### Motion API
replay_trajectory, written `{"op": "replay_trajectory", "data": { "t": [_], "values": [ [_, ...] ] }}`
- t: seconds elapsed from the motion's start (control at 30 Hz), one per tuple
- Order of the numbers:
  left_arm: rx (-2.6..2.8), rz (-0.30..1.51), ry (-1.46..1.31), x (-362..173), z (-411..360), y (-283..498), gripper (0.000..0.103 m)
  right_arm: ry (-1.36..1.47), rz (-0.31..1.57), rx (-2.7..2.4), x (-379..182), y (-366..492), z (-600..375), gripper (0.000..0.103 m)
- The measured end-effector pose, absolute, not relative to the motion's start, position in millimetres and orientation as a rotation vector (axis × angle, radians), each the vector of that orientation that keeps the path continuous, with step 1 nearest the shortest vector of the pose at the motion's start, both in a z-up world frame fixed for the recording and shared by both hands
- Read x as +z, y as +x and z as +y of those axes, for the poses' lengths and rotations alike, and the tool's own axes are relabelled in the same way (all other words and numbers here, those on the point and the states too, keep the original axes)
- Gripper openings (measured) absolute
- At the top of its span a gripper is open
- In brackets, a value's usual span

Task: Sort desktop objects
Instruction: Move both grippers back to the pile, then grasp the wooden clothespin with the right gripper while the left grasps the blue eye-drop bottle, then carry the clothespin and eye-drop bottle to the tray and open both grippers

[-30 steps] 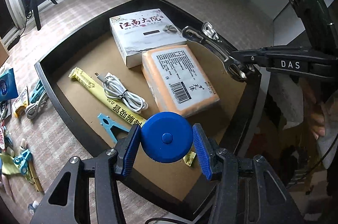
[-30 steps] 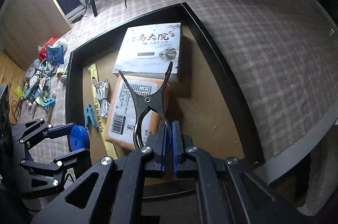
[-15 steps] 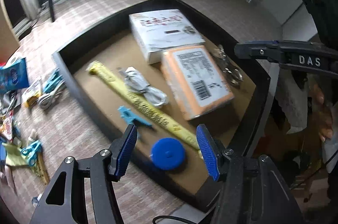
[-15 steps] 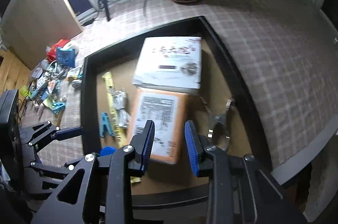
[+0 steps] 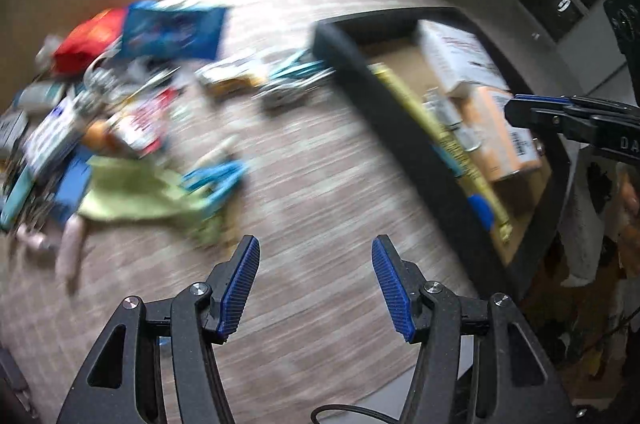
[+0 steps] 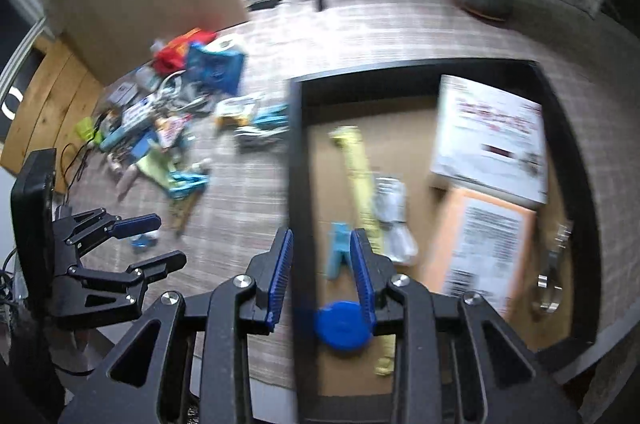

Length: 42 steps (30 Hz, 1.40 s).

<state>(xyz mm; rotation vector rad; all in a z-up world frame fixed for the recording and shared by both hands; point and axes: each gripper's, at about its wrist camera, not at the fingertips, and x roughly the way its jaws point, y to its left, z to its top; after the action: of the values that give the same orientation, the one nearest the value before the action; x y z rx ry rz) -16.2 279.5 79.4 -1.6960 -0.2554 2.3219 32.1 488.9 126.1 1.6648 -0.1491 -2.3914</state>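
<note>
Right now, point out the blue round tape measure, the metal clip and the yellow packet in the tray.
blue round tape measure (image 6: 340, 324), right wrist view, its flat top.
metal clip (image 6: 554, 274), right wrist view, its handle.
yellow packet (image 6: 356, 160), right wrist view, its upper half.

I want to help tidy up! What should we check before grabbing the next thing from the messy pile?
1. Left gripper empty, jaws apart: ok.
2. Right gripper empty, jaws apart: ok.
3. Blue round case lying inside the black tray: ok.
4. Metal clip lying in the tray beside the orange packet: ok.
5. Pile of loose things on the table, left of the tray, within view: ok.
6. Which item to take next, and whether it lies free of the others: cannot tell, the pictures are blurred.
</note>
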Motion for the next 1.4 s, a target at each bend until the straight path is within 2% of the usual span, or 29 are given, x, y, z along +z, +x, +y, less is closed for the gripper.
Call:
{"op": "replay_trajectory", "data": {
  "t": [0.27, 0.47, 0.97, 1.03, 1.1, 1.13, 1.27, 1.4],
  "values": [
    [2.299, -0.249, -1.798, 47.4, 210.5, 11.4, 0.056, 1.698, -0.125, -2.247, 100.3, 17.2, 389.5, 0.03],
    [2.277, -0.211, -1.811, 30.2, 193.5, 18.0, 0.056, 1.781, -0.154, -2.16, 67.7, 1.0, 331.2, 0.03],
    [2.235, -0.062, -1.756, 15.9, 201.6, 23.9, 0.054, 1.943, -0.13, -2.147, 19.4, -11.8, 296.4, 0.028],
    [2.24, -0.054, -1.744, 16.3, 203.5, 23.8, 0.05, 1.941, -0.11, -2.157, 20.1, -9.8, 295.9, 0.025],
    [2.247, -0.039, -1.732, 17.0, 205.9, 24.3, 0.036, 1.943, -0.096, -2.16, 20.3, -8.1, 295.9, 0.021],
    [2.251, -0.034, -1.728, 17.4, 206.9, 24.9, 0.035, 1.942, -0.097, -2.156, 20.6, -6.9, 296.4, 0.02],
    [2.253, -0.041, -1.712, 17.6, 208.9, 29.3, 0.035, 1.944, -0.1, -2.144, 21.7, -0.9, 300.0, 0.014],
    [2.258, -0.079, -1.717, 17.7, 207.9, 34.8, 0.035, 1.943, -0.107, -2.134, 23.6, 6.6, 305.8, 0.013]
  ]
}}
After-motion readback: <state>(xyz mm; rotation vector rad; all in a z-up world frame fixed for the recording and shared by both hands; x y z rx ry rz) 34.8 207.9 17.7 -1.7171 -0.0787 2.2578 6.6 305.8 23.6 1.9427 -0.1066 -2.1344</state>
